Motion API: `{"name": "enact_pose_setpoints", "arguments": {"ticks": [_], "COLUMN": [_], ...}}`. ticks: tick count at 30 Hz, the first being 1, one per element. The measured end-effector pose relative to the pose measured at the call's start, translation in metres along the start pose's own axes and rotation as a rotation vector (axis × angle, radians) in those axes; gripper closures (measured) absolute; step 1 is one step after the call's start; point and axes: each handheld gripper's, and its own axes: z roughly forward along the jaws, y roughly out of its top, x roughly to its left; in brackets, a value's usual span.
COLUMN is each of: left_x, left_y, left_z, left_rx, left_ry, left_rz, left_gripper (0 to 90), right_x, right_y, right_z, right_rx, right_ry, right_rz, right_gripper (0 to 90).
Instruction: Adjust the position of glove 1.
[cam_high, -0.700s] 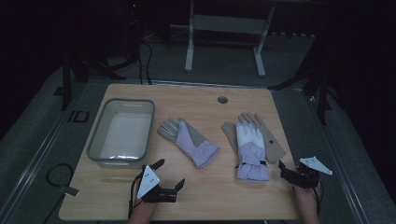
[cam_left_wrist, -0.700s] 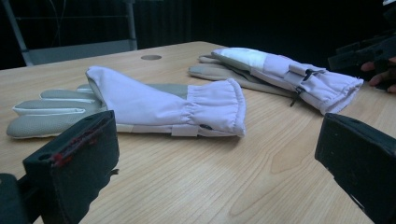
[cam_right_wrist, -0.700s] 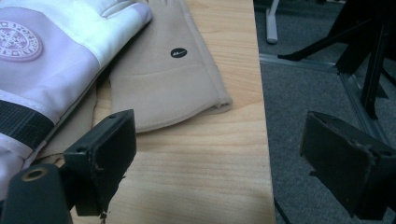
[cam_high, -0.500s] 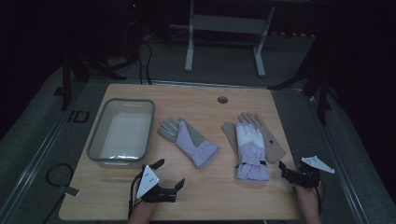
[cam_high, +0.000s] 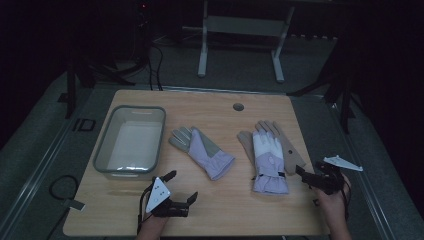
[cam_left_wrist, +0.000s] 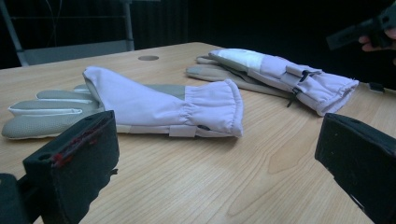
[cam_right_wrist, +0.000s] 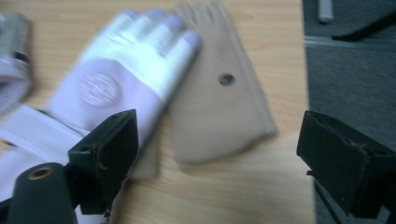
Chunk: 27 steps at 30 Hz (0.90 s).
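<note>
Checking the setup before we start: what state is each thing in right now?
left gripper: jaws open, holding nothing.
right gripper: jaws open, holding nothing.
left glove: lying flat on the table, untouched.
right glove: lying flat over a tan glove.
bin: upright, empty.

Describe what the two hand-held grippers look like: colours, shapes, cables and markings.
Both are black two-jaw tools. The left gripper carries a pale grey three-cornered plate with small dark dots; its blocky pads show red scuffs. The right gripper bears a similar grey plate. Thin dark cables trail from each. No sleeves are visible.
</note>
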Motion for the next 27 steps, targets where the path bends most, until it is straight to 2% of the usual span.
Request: {"name": "enact_pose_setpoints", "arguments": {"ticks": [2, 4, 5, 6, 8, 12, 18, 24, 25, 26, 27], "left_x": [0.000, 0.000, 0.000, 0.000, -0.001, -0.002, -0.002, -0.001, -0.001, -0.001, -0.001], "left_y": [0.000, 0.000, 0.000, 0.000, 0.000, 0.000, 0.000, 0.000, 0.000, 0.000, 0.000], "left_z": [0.000, 0.000, 0.000, 0.000, 0.000, 0.000, 0.001, 0.001, 0.001, 0.001, 0.000], "left_rx": [0.002, 0.003, 0.003, 0.001, 0.000, 0.003, 0.004, 0.005, 0.005, 0.001, -0.001], "left_ry": [0.001, -0.002, -0.002, -0.003, -0.010, -0.013, -0.016, -0.024, -0.024, -0.024, -0.025], "left_rz": [0.000, 0.003, 0.004, 0.004, 0.005, 0.014, 0.012, 0.004, 0.004, 0.003, 0.004], "left_gripper": [0.0, 0.0, 0.0, 0.0, 0.0, 0.0, 0.0, 0.0, 0.0, 0.0, 0.0], "right_x": [0.005, 0.012, 0.012, 0.018, 0.020, 0.030, 0.051, 0.077, 0.077, 0.084, 0.091], "right_y": [0.005, 0.010, 0.010, 0.015, 0.017, 0.028, 0.046, 0.060, 0.060, 0.063, 0.067], "right_z": [0.001, 0.003, 0.003, 0.004, 0.005, 0.007, 0.016, 0.029, 0.029, 0.034, 0.040], "right_rx": [0.005, 0.022, 0.022, 0.026, 0.024, 0.025, 0.055, 0.073, 0.073, 0.081, 0.093], "right_ry": [0.010, 0.067, 0.067, 0.098, 0.098, 0.133, 0.174, 0.210, 0.210, 0.218, 0.230], "right_rz": [-0.020, -0.021, -0.021, -0.029, -0.033, -0.074, -0.132, -0.229, -0.229, -0.263, -0.278], "right_gripper": [12.8, 14.3, 14.3, 17.7, 19.3, 26.6, 28.7, 34.5, 34.5, 35.8, 37.0]}}
